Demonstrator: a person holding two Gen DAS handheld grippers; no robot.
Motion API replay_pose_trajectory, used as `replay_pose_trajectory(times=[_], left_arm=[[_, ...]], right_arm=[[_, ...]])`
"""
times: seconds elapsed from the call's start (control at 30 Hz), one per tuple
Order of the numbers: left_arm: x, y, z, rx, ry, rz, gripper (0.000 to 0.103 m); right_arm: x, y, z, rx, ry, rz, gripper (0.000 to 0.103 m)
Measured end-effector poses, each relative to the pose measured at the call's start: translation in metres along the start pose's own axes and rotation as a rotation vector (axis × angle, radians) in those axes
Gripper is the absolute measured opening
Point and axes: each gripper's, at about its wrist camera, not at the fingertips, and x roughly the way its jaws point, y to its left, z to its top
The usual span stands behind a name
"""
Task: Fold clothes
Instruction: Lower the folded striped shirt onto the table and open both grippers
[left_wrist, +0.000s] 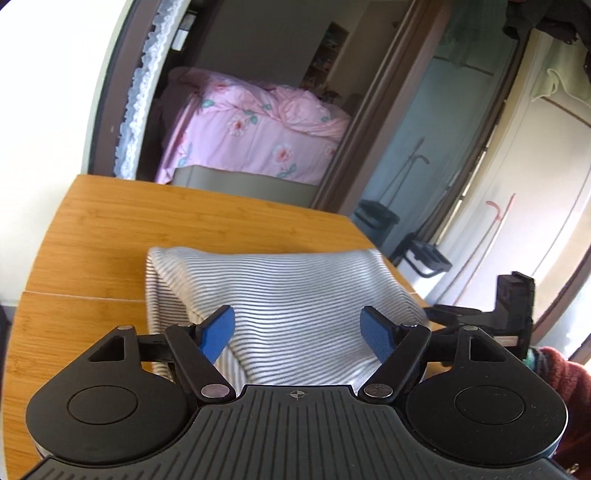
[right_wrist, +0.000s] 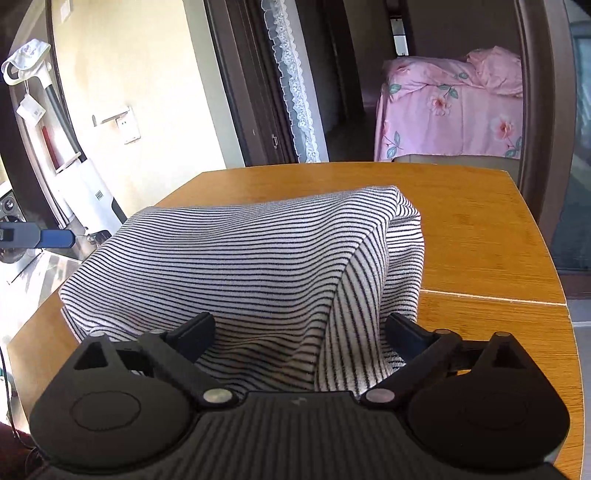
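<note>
A black-and-white striped garment (left_wrist: 295, 291) lies folded on the wooden table (left_wrist: 110, 229). Its near edge rises toward both cameras. My left gripper (left_wrist: 299, 325) is open, its blue pads (left_wrist: 218, 332) spread wide with the cloth running between and under them. In the right wrist view the same garment (right_wrist: 240, 266) bulges up in front of my right gripper (right_wrist: 299, 328), which is open with cloth draped between its black fingers (right_wrist: 195, 332). Whether either gripper touches the cloth I cannot tell. The other gripper shows at the right in the left wrist view (left_wrist: 513, 306).
The table (right_wrist: 480, 229) has a seam across it and ends at the far edge before a doorway. A bed with a pink flowered cover (left_wrist: 251, 129) stands beyond. A lace curtain (right_wrist: 295, 81) hangs left of the door. A red garment (left_wrist: 565, 387) lies at the right.
</note>
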Motion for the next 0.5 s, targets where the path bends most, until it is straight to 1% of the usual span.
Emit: replay_pose_trajectory(times=[0.07,0.1,0.2,0.27,0.3,0.4,0.5], left_arm=[[0.008,-0.003,-0.005,-0.03,0.043,-0.065,0.085],[0.014,-0.003,-0.009,-0.041,0.064,-0.079,0.086],[0.034,0.004,-0.021,-0.088,0.108,-0.078,0.09],[0.047,0.009,-0.028,-0.12,0.135,-0.077,0.095],[0.051,0.012,-0.03,-0.136,0.13,-0.079,0.095],[0.056,0.016,-0.028,-0.137,0.114,-0.074,0.096],[0.061,0.019,-0.024,-0.12,0.1,-0.053,0.096]], right_arm=[[-0.01,-0.004,0.01,0.004,-0.037,-0.026,0.103],[-0.014,-0.008,0.015,0.009,-0.052,-0.058,0.103],[-0.018,-0.021,0.028,0.018,-0.072,-0.168,0.103],[-0.013,-0.029,0.032,0.015,-0.055,-0.206,0.103],[-0.008,-0.032,0.032,0.009,-0.034,-0.213,0.103],[0.015,-0.036,0.025,0.0,0.08,-0.208,0.103],[0.015,-0.035,0.017,0.034,0.085,-0.191,0.103]])
